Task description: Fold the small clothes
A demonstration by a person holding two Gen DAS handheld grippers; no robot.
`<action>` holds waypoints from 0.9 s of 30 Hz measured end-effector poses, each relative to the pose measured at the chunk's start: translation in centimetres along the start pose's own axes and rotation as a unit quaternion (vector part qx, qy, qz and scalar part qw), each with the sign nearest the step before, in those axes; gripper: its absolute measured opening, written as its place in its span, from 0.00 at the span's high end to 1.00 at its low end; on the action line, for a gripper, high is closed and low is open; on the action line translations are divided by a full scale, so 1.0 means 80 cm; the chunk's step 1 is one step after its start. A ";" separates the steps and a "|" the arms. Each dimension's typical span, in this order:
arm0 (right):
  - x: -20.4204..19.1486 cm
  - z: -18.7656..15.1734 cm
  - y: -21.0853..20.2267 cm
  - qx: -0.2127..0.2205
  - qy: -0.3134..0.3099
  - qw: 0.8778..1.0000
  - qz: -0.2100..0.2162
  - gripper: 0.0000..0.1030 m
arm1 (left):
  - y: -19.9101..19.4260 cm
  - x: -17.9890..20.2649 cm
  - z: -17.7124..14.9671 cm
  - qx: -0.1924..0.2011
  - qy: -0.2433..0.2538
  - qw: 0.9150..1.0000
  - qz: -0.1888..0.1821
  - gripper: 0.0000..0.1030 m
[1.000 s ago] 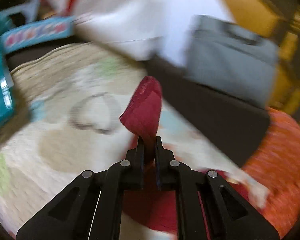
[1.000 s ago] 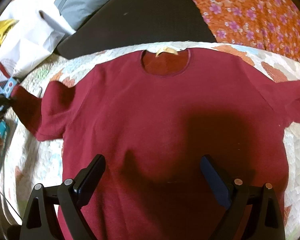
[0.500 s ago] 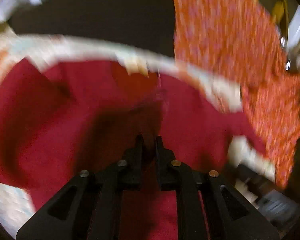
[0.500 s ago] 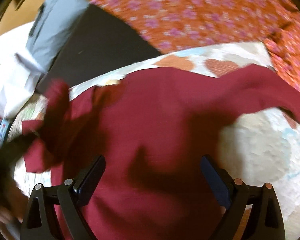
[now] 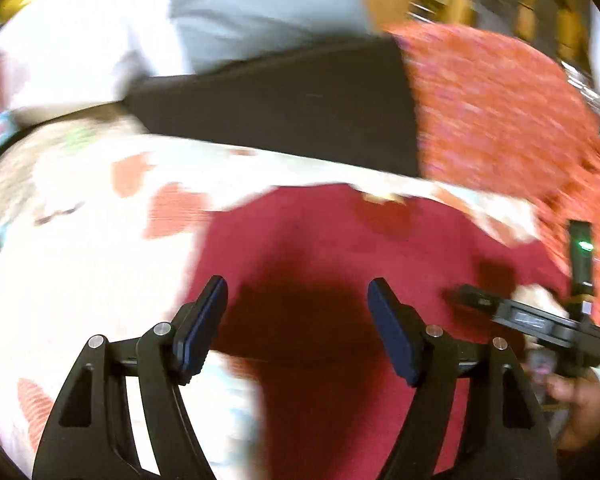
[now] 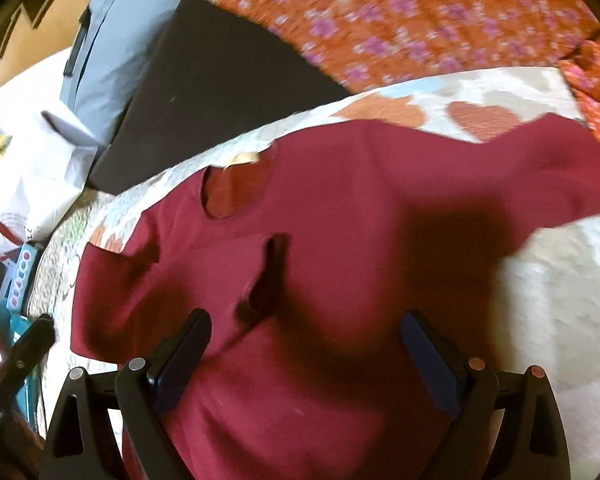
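Maroon cotton T-shirt (image 6: 340, 240) lies one sleeve folded; both spread, empty claws, left (image 5: 298, 332) and right (image 6: 304, 364), should next pinch the flat sleeve's cuff.

No legible text or labels

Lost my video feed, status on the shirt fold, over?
Left gripper and right gripper open, empty. Maroon shirt on quilt, one sleeve folded in. Nothing blocking.
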State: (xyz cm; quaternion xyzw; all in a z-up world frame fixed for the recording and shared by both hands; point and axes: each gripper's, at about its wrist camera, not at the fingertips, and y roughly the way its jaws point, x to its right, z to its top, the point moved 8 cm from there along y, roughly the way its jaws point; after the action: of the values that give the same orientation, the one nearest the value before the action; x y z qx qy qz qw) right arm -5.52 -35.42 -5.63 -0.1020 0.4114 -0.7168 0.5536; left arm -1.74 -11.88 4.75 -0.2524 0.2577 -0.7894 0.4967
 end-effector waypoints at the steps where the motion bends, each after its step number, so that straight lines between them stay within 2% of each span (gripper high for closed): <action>1: -0.005 0.003 0.009 0.000 -0.010 1.000 -0.002 0.08 | 0.005 -0.018 -0.001 -0.001 -0.009 1.000 0.021 0.29; 2: -0.012 0.004 0.020 -0.005 -0.023 1.000 -0.002 0.11 | 0.011 -0.036 -0.001 -0.005 -0.021 0.999 0.034 0.29; 3: -0.022 0.004 0.035 -0.018 -0.041 0.999 0.004 0.33 | 0.014 -0.053 0.002 -0.006 -0.040 0.998 0.041 0.29; 4: -0.026 0.006 0.043 -0.024 -0.055 0.998 0.000 0.49 | 0.014 -0.064 0.006 0.000 -0.056 0.998 0.042 0.29; 5: -0.031 0.011 0.046 -0.021 -0.075 0.997 -0.020 0.73 | 0.012 -0.074 0.010 0.008 -0.072 0.996 0.042 0.29; 6: -0.036 0.019 0.042 -0.012 -0.086 0.996 -0.020 0.92 | 0.009 -0.083 0.014 0.014 -0.084 0.996 0.042 0.29; 8: -0.042 0.041 0.025 0.008 -0.091 0.996 -0.002 0.95 | 0.006 -0.090 0.017 0.022 -0.097 0.994 0.041 0.29; 10: -0.040 0.069 -0.008 0.054 -0.102 0.993 -0.009 0.95 | 0.008 -0.087 0.017 0.024 -0.095 0.994 0.042 0.29; 12: -0.023 0.098 -0.045 0.111 -0.123 0.985 -0.054 0.95 | 0.013 -0.077 0.018 0.020 -0.085 0.995 0.042 0.29; 14: 0.003 0.111 -0.065 0.138 -0.124 0.978 -0.097 0.95 | 0.022 -0.069 0.016 0.009 -0.073 0.996 0.044 0.29; 17: 0.051 0.107 -0.055 0.119 -0.085 0.981 -0.130 0.95 | 0.038 -0.056 0.008 -0.011 -0.056 0.997 0.047 0.29; 20: 0.095 0.082 -0.010 0.057 -0.070 0.981 -0.169 0.95 | 0.053 -0.045 -0.001 -0.031 -0.033 0.997 0.059 0.29; 22: 0.115 0.073 0.003 0.029 -0.060 0.982 -0.175 0.95 | 0.061 -0.043 -0.008 -0.041 -0.021 0.996 0.073 0.29; 24: 0.123 0.079 -0.007 0.045 -0.036 0.985 -0.164 0.95 | 0.066 -0.045 -0.013 -0.052 -0.019 0.995 0.079 0.29; 25: 0.125 0.081 -0.018 0.056 -0.040 0.983 -0.170 0.95 | 0.068 -0.047 -0.014 -0.056 -0.022 0.995 0.081 0.29; 27: 0.107 0.093 -0.028 0.075 -0.094 0.976 -0.180 0.95 | 0.070 -0.050 -0.015 -0.059 -0.031 0.995 0.078 0.29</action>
State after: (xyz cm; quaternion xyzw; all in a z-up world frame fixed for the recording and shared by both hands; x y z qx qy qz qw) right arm -5.77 -46.36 -1.90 -0.1995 0.2779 -0.8206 0.4578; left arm 2.65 -10.10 -0.37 -0.2844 0.3076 -0.7235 0.5486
